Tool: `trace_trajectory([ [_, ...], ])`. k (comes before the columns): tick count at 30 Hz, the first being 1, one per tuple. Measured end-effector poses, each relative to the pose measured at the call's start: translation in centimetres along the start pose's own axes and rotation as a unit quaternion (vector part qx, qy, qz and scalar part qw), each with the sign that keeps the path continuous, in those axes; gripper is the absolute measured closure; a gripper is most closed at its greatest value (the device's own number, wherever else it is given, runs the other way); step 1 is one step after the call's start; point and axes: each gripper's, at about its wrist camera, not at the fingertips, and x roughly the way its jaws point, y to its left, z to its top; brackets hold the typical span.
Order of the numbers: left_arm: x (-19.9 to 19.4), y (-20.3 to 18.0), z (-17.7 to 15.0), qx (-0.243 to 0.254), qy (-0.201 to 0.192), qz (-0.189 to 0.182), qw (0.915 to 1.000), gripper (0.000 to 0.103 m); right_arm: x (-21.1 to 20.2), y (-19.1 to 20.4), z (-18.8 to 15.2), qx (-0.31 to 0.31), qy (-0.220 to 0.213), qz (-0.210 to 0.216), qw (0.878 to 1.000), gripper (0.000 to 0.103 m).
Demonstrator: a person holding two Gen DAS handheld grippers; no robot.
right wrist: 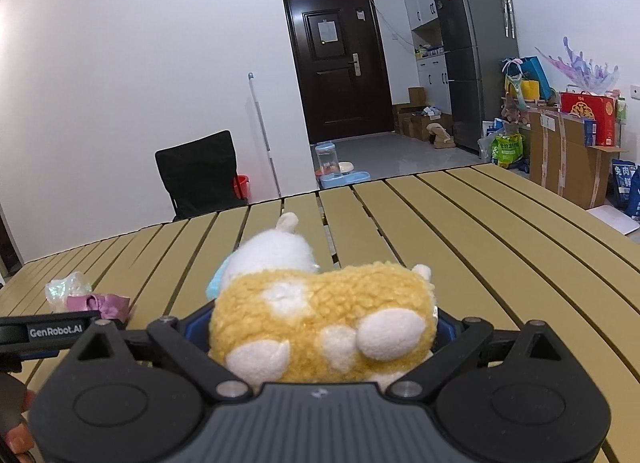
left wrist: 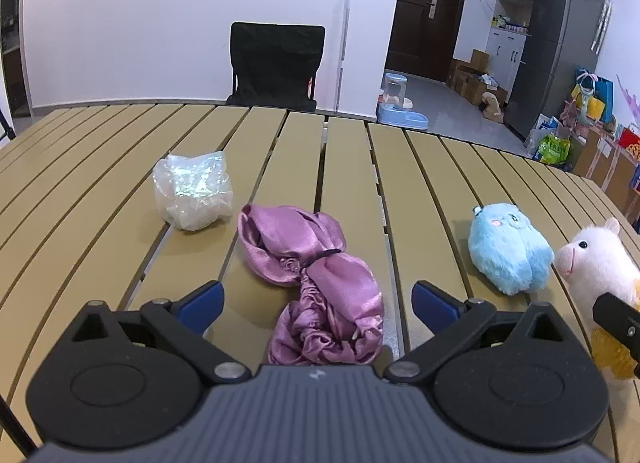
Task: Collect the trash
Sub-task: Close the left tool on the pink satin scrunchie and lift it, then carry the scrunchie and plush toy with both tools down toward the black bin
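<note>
Crumpled plastic wrap untouched; left gripper jaws apart; right gripper clamps alpaca plush; "GenRobot.AI" label.

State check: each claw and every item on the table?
left claw: open, empty, over purple cloth
right claw: around yellow plush; grip unclear
purple cloth: bunched, on table
plastic wrap: crumpled, on table
blue plush: lying on table
yellow plush: between right fingers

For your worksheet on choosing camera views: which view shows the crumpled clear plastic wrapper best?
The left wrist view: the plastic wrapper lies whole and unobstructed on the table. The right wrist view catches only a small piece at its far left edge.
</note>
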Motion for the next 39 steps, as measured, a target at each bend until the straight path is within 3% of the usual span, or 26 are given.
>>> trace_trajectory([
  [4, 0.3, -0.3, 0.0, 0.002, 0.004, -0.003, 1.0000, 0.005, 0.0, 0.4, -0.2, 0.000, 0.000, 0.000, 1.000, 0.005],
  [7, 0.3, -0.6, 0.0, 0.003, 0.008, -0.005, 1.0000, 0.013, 0.2, 0.9, -0.3, -0.002, 0.001, 0.000, 1.000, 0.005],
  [10, 0.8, -0.3, 0.1, -0.002, 0.017, -0.010, 0.9998, 0.030, 0.0, 1.1, -0.3, -0.005, 0.000, 0.001, 1.000, 0.005],
  [12, 1.1, 0.0, 0.0, -0.008, 0.024, -0.016, 0.9996, 0.055, 0.0, 1.1, -0.3, -0.005, -0.001, 0.002, 1.000, 0.005],
  [15, 1.1, 0.4, 0.0, -0.012, 0.020, -0.021, 0.9995, 0.069, -0.2, 0.8, -0.4, -0.005, -0.003, 0.003, 1.000, 0.005],
  [27, -1.2, 0.7, -0.3, -0.004, -0.016, -0.035, 0.9992, 0.074, -0.9, 0.7, -0.6, -0.012, -0.006, 0.009, 1.000, 0.005],
  [39, -7.1, 1.5, -0.8, 0.004, -0.058, -0.063, 0.9963, 0.074, -3.9, 0.7, -0.8, -0.023, -0.029, 0.024, 0.999, 0.005],
])
